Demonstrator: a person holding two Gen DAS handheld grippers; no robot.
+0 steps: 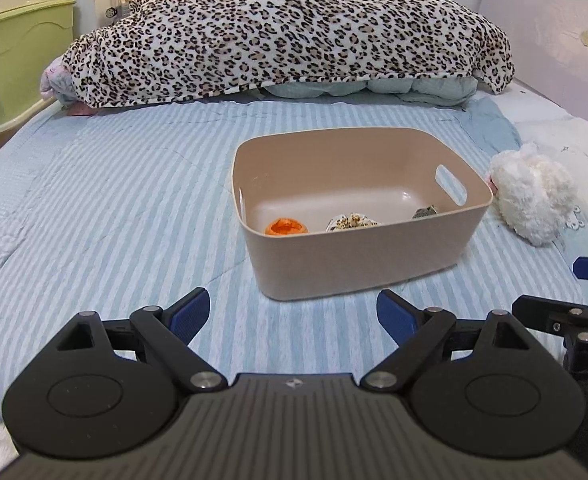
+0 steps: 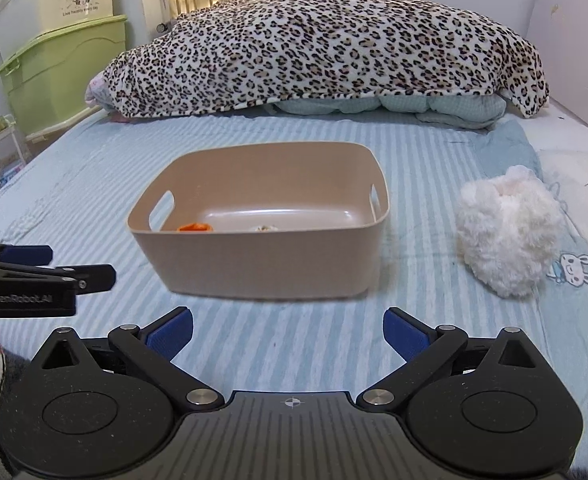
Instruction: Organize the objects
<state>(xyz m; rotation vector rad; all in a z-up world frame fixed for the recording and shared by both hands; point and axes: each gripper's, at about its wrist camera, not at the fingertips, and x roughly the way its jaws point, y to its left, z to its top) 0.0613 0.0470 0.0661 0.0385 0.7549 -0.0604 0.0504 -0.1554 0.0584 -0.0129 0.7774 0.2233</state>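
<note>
A beige plastic bin (image 1: 357,256) (image 2: 262,264) with handle slots sits on the striped bed. Inside it lie an orange object (image 1: 286,227) (image 2: 194,227), a speckled white object (image 1: 351,222) (image 2: 265,228) and a small grey object (image 1: 425,213). A fluffy white plush toy (image 1: 533,192) (image 2: 509,232) lies on the bed right of the bin. My left gripper (image 1: 292,316) is open and empty, just in front of the bin. My right gripper (image 2: 288,334) is open and empty, in front of the bin, with the plush ahead to its right.
A leopard-print blanket (image 1: 286,32) (image 2: 325,44) is heaped over bedding at the far end of the bed. Green and cream storage boxes (image 2: 58,60) stand at the left. A pale pink wall (image 1: 553,40) borders the right side.
</note>
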